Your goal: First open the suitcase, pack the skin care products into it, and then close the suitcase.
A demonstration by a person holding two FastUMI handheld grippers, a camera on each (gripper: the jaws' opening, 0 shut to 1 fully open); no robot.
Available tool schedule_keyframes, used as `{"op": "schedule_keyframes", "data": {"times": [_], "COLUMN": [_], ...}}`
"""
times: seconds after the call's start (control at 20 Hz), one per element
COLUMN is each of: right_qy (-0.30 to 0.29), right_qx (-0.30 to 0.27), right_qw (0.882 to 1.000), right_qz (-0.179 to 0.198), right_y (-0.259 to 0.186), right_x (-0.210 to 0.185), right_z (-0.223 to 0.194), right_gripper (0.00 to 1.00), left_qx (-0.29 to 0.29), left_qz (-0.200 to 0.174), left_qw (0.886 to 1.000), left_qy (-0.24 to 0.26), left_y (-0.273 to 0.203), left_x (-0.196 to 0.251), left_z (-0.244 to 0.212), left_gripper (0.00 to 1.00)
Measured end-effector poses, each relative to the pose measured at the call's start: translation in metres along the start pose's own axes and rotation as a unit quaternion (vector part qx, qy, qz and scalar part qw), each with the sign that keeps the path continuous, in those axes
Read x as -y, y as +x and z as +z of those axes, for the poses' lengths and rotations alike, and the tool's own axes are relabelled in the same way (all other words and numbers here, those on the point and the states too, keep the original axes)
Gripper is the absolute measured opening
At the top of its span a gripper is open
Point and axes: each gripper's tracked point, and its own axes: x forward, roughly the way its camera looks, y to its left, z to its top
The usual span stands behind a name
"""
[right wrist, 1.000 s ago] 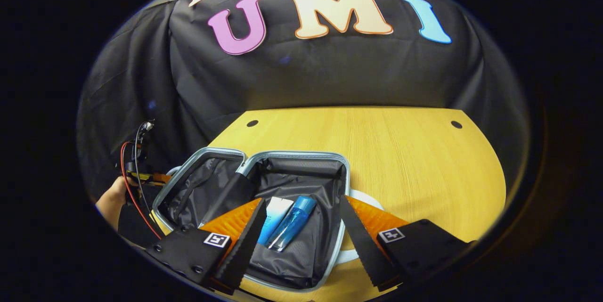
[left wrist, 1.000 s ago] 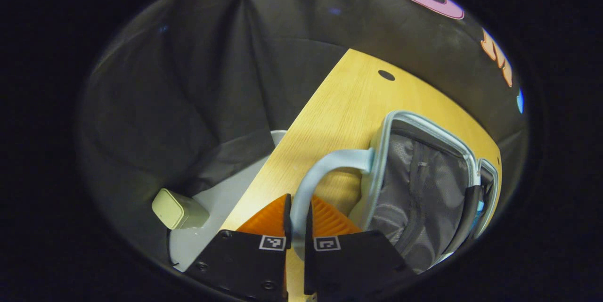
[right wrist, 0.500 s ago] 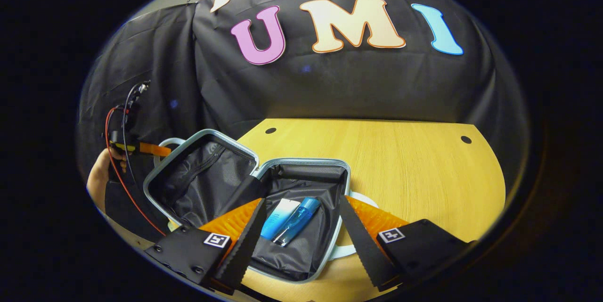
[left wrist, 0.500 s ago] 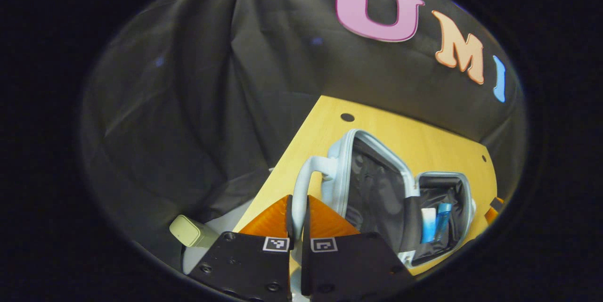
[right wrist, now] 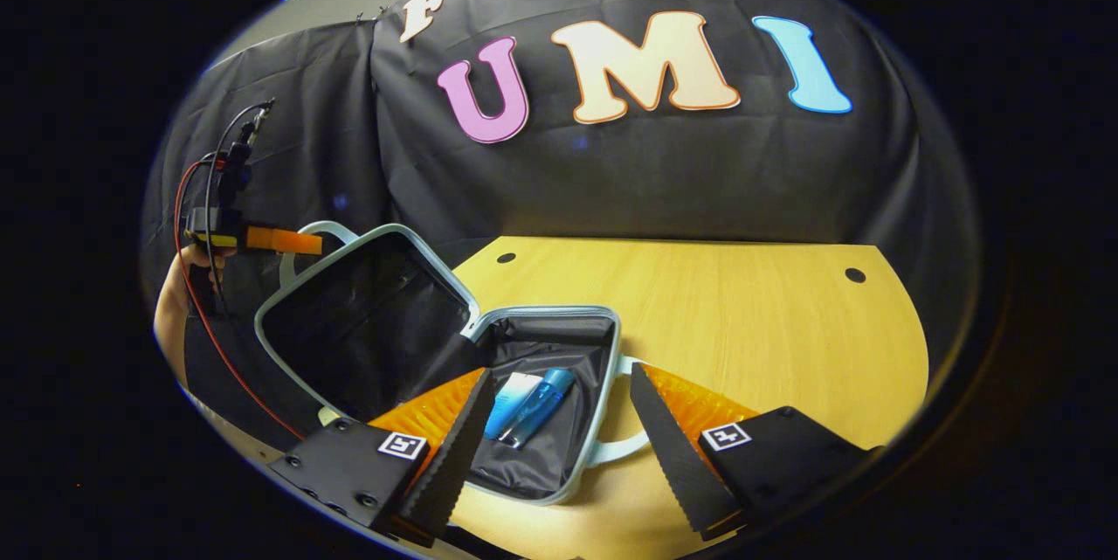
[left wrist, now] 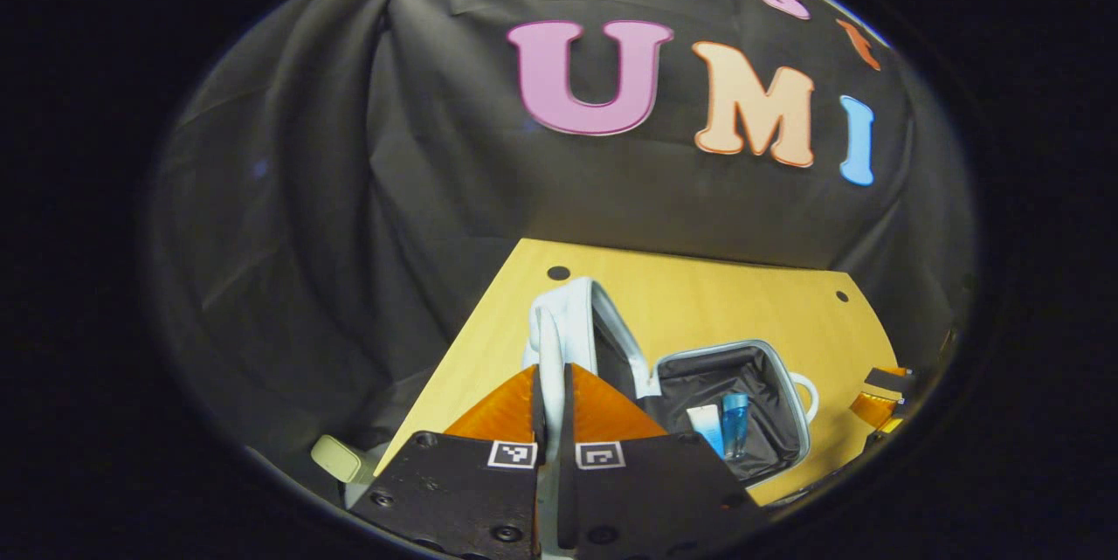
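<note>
Two tubes (right wrist: pixel 528 403) packed, left tool (left wrist: pixel 550 385) gripping handle (left wrist: pixel 548 342)

No brand, number or label can be read. The blue bottle (right wrist: pixel 539 405) and the white-and-blue tube (right wrist: pixel 509 393) in the suitcase (right wrist: pixel 559 455) are too small to show print. Black-and-white square marker tags (right wrist: pixel 396 445) on the gripper bodies carry patterns, not text.
</note>
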Motion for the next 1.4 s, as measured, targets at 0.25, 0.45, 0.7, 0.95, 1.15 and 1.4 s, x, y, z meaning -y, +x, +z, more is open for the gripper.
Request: {"op": "schedule_keyframes", "data": {"times": [0.25,0.45,0.7,0.95,1.15,1.4], "right_qy": [0.009,0.013,0.020,0.028,0.032,0.036], "right_qx": [0.009,0.017,0.022,0.028,0.029,0.026], "right_qw": [1.000,0.999,0.999,0.997,0.996,0.994], "right_qz": [-0.013,-0.025,-0.043,-0.066,-0.083,-0.099], "right_y": [-0.020,-0.031,-0.047,-0.066,-0.079,-0.093], "right_x": [0.028,0.048,0.071,0.097,0.118,0.141], "right_z": [0.005,0.008,0.008,0.008,0.006,0.000], "right_gripper": [0.98,0.98,0.98,0.98,0.98,0.98], "left_qx": [0.018,0.031,0.018,-0.012,-0.040,-0.077], "left_qz": [-0.040,-0.106,-0.175,-0.221,-0.241,-0.255], "left_qw": [0.998,0.992,0.982,0.974,0.968,0.961], "left_qy": [0.034,0.055,0.061,0.050,0.056,0.071], "left_y": [-0.003,-0.005,-0.003,0.007,0.013,0.021], "left_x": [0.067,0.138,0.215,0.268,0.301,0.342], "left_z": [0.024,0.033,0.027,0.007,-0.016,-0.055], "left_gripper": [0.02,0.02,0.03,0.05,0.05,0.06]}}
